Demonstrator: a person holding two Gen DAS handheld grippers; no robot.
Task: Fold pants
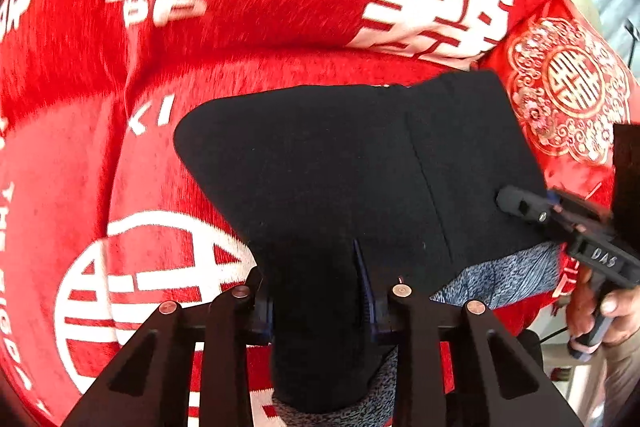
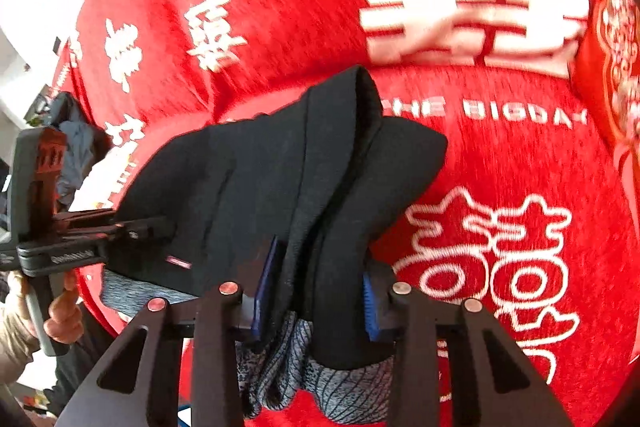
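Black pants (image 1: 340, 163) with a grey heathered lining lie partly folded on a red sofa cover; they also show in the right wrist view (image 2: 280, 163). My left gripper (image 1: 320, 291) is shut on a thick bunch of the black cloth at the near edge. My right gripper (image 2: 316, 291) is shut on another bunch of the pants, grey lining hanging below it. The right gripper also shows in the left wrist view (image 1: 520, 205) at the pants' right edge. The left gripper shows in the right wrist view (image 2: 156, 227) at the pants' left edge.
The red plush sofa cover (image 1: 280, 7) with white characters spreads under and behind the pants. A red embroidered cushion (image 1: 568, 87) sits at the right. A grey garment (image 2: 80, 139) lies at the sofa's left end. A hand (image 1: 612, 311) holds the right gripper's handle.
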